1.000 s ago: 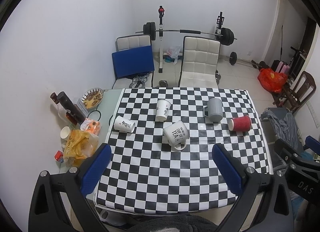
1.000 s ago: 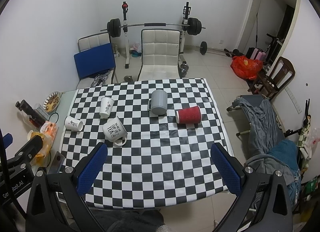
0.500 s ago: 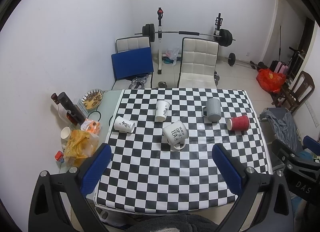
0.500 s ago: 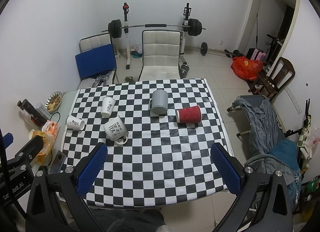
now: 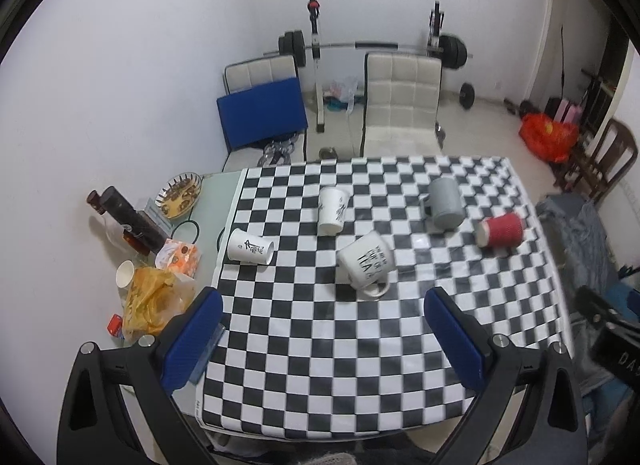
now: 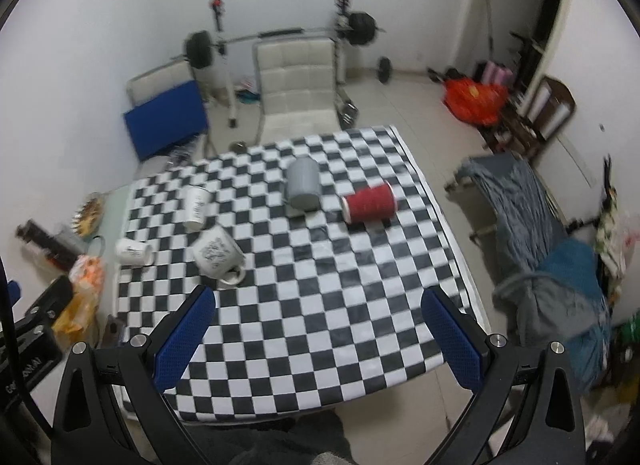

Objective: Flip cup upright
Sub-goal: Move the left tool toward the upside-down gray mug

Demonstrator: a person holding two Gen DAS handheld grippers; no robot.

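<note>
A checkered table (image 5: 320, 365) holds five tipped cups. The left gripper (image 5: 324, 329) hangs above the near edge, blue fingers spread wide and empty; the lettered white mug (image 5: 366, 263) lies on its side just ahead of it. The right gripper (image 6: 320, 329) is likewise wide apart and empty, with the red cup (image 6: 370, 201) lying on its side well ahead, beside an overturned grey mug (image 6: 303, 183).

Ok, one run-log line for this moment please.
phase: approach | left gripper: open, empty | right gripper: open, empty | red cup: on its side | grey mug: upside down | contact: none
</note>
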